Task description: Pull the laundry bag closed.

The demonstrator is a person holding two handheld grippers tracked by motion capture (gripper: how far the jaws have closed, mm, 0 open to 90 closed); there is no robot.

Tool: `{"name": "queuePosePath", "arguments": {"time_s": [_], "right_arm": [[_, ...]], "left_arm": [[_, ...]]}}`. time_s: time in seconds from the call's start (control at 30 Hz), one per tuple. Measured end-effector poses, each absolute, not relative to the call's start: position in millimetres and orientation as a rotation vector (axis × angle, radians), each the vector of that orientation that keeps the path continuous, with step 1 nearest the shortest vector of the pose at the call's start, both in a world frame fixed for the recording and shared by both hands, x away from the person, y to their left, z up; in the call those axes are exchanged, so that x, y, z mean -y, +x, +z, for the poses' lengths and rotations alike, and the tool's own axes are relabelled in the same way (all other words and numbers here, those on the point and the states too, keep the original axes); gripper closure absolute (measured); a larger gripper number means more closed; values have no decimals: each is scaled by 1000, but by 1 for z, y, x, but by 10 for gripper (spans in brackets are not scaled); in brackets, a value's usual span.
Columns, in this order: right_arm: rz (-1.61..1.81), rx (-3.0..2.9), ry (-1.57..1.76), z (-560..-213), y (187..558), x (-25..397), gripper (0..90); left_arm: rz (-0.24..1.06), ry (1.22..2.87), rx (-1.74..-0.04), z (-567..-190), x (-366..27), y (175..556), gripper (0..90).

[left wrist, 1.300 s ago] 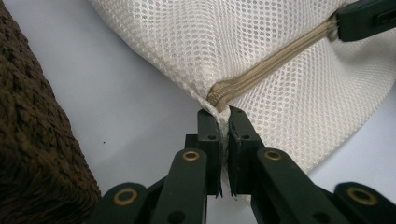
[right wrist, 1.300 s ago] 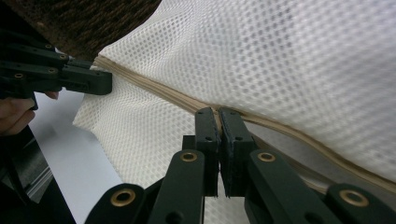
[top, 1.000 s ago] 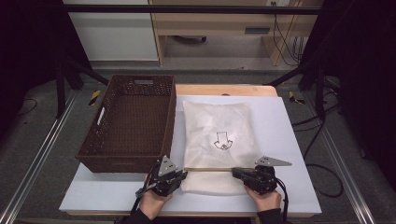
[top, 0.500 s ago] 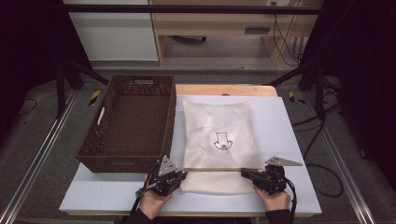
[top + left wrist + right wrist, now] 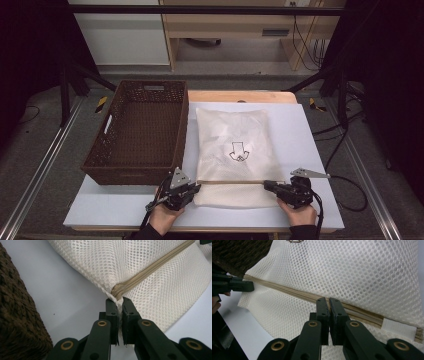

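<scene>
Across the white worktop (image 5: 310, 150) the mesh bag's (image 5: 235, 145) zipper (image 5: 230, 182) runs straight between us. Our left gripper (image 5: 117, 301) has its jaws clamped on the zipper's end, and our right gripper (image 5: 328, 300) has its jaws pinched shut on the zipper farther along, so any pull runs along that line.

On my tabletop (image 5: 310, 145), the basket (image 5: 140, 132) sits left of the mesh bag (image 5: 235, 150), their sides just beside each other.
</scene>
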State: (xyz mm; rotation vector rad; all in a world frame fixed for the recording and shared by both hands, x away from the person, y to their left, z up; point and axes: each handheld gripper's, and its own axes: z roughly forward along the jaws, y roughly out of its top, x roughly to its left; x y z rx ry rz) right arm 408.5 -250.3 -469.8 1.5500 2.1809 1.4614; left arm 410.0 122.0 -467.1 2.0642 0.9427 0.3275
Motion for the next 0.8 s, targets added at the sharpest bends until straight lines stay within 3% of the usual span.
{"name": "queuePosePath", "arguments": {"time_s": [0.8], "right_arm": [[1301,-2082,1673,-472,409,285,868]], "left_arm": [[335,2068,-950,-470,-123,411,845]]}}
